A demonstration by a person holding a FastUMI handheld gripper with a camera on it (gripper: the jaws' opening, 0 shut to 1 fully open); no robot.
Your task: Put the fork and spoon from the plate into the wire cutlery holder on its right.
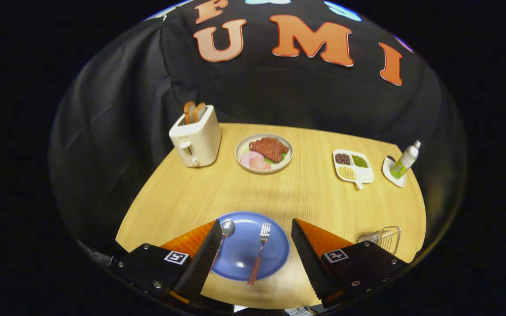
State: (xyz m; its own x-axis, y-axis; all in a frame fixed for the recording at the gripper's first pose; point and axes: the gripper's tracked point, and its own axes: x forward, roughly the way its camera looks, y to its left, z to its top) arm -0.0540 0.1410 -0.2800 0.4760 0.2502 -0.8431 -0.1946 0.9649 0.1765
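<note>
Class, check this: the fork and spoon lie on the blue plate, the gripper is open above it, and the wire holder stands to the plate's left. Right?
One error: the gripper view shows the wire holder to the right of the blue plate. The fork and spoon do lie on it, with the gripper open above.

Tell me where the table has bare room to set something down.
Bare wood lies between the blue plate and the food plate, and between toaster and blue plate. Crowded: the back row. The open hand-held gripper straddles the blue plate.

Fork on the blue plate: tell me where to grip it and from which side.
Grip the silver fork at its checked handle, which overhangs the round blue plate's near rim. Come from above, the open gripper straddling the handle crosswise.
</note>
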